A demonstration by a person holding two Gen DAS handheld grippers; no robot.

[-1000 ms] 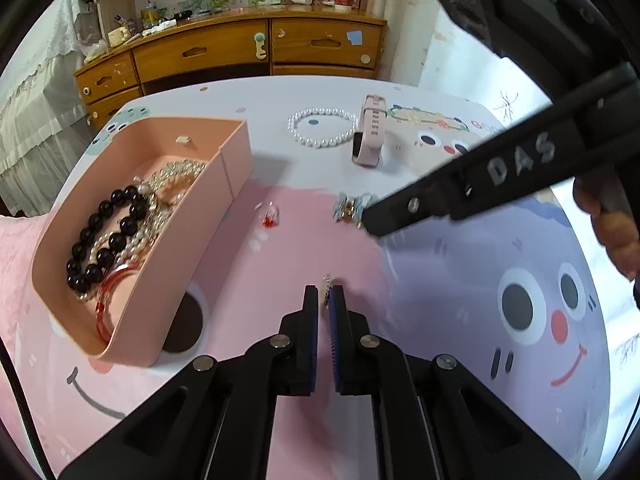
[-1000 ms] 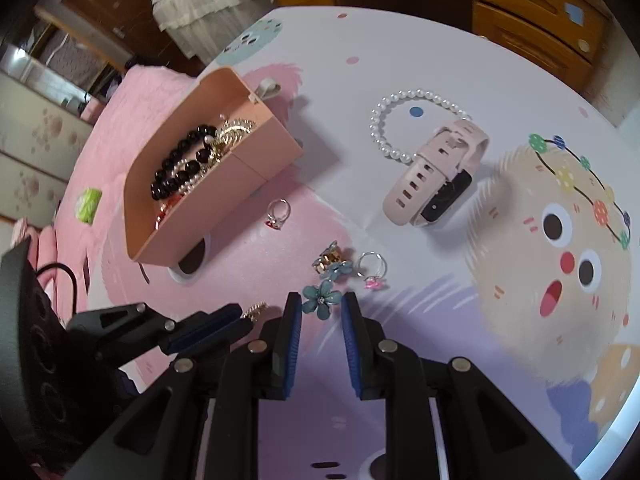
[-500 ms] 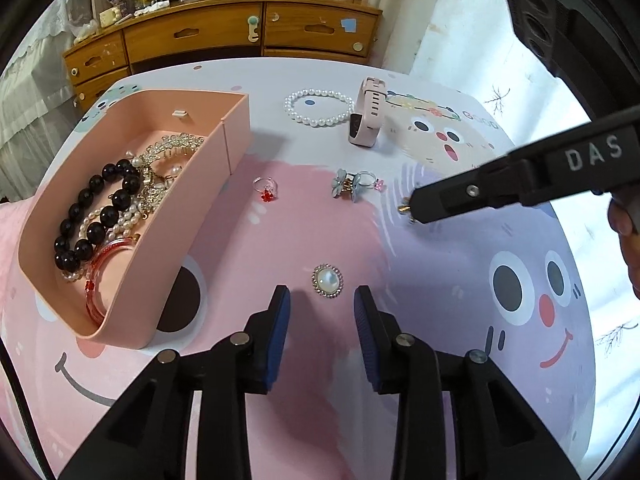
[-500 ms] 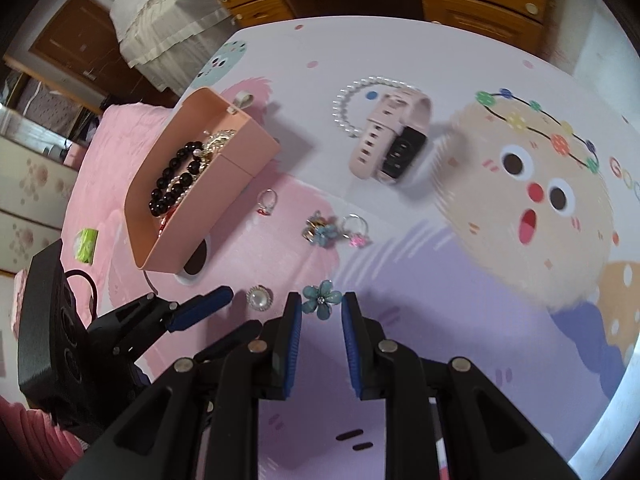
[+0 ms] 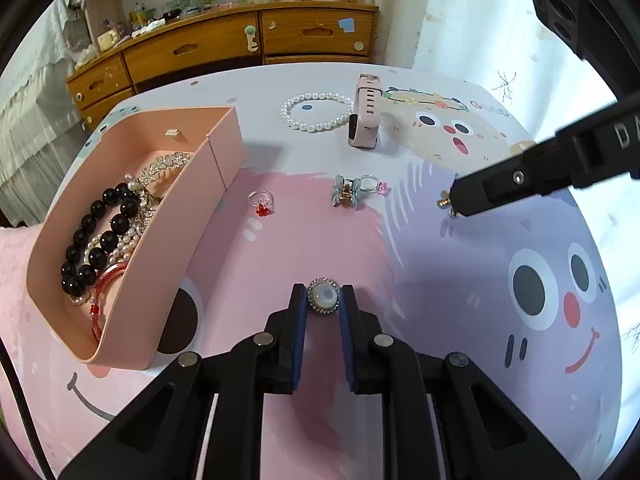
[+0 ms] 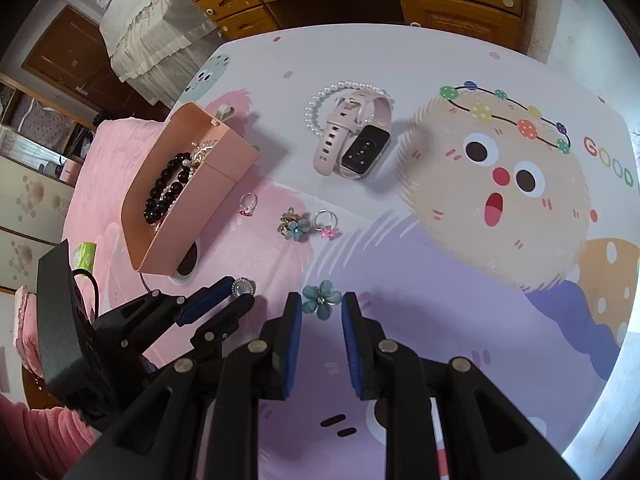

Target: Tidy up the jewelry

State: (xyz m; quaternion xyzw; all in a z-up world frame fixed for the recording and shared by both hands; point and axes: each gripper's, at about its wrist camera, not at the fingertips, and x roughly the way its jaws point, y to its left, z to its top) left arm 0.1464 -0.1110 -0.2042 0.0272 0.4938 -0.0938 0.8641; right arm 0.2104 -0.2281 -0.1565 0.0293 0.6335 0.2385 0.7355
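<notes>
A round pearl brooch [image 5: 323, 298] with a sparkly rim lies on the cartoon mat between the fingertips of my left gripper [image 5: 323, 301]. Its jaws are closing, and both pads touch the brooch's sides. My right gripper [image 6: 321, 309] is shut on a blue flower earring [image 6: 322, 300] just above the mat; in the left wrist view its tip [image 5: 454, 202] shows at the right. The pink box [image 5: 218, 152] stands to the left and holds black bead, pearl and red bracelets [image 5: 100, 240].
On the mat lie a red-stone ring [image 5: 262, 202], a second blue flower piece [image 5: 345, 193] beside a pink-stone ring [image 5: 373, 184], a pearl bracelet [image 5: 316, 126] and a pink smartwatch [image 5: 366, 120]. A wooden dresser [image 5: 224, 46] stands beyond the table's far edge.
My left gripper went from shut to open, with the brooch flat on the mat ahead, then closed around it. The right gripper carried the blue flower away from the ring cluster.
</notes>
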